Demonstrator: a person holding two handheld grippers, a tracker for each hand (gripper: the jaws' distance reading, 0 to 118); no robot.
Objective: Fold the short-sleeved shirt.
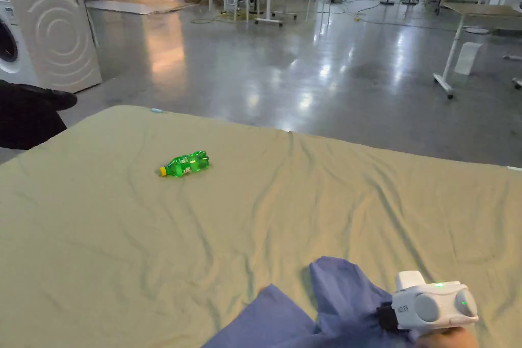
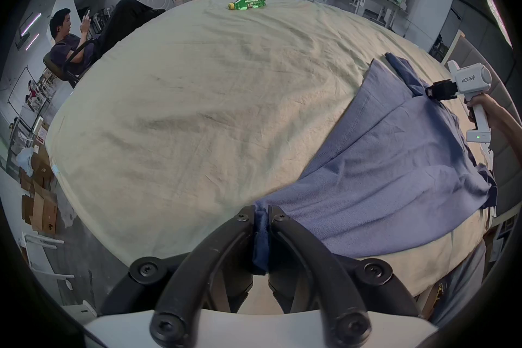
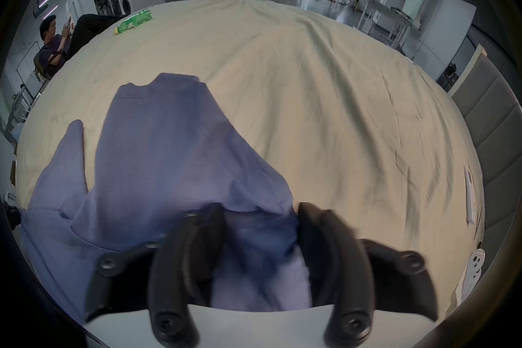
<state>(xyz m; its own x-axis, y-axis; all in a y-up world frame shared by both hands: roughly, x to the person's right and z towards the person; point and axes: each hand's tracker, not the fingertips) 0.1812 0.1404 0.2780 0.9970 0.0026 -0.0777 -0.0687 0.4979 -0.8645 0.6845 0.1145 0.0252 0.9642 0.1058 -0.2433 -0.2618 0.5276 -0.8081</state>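
Note:
A blue short-sleeved shirt (image 1: 341, 298) lies bunched near the front edge of the beige sheet-covered table (image 1: 255, 221). In the left gripper view, my left gripper (image 2: 261, 215) is shut on a fold at the shirt's (image 2: 395, 170) edge, and the cloth stretches away towards my right gripper (image 2: 429, 93). In the right gripper view, my right gripper (image 3: 261, 215) has its jaws wide apart with loose shirt (image 3: 158, 156) cloth between them; the picture is blurred there. In the head view, a hand holds the right gripper (image 1: 382, 316) at the shirt's right side.
A green plastic bottle (image 1: 184, 164) lies on its side on the far left part of the sheet. A person (image 2: 70, 43) sits in a chair past the table's left edge. A washing machine (image 1: 46, 33) stands beyond, with open floor behind the table.

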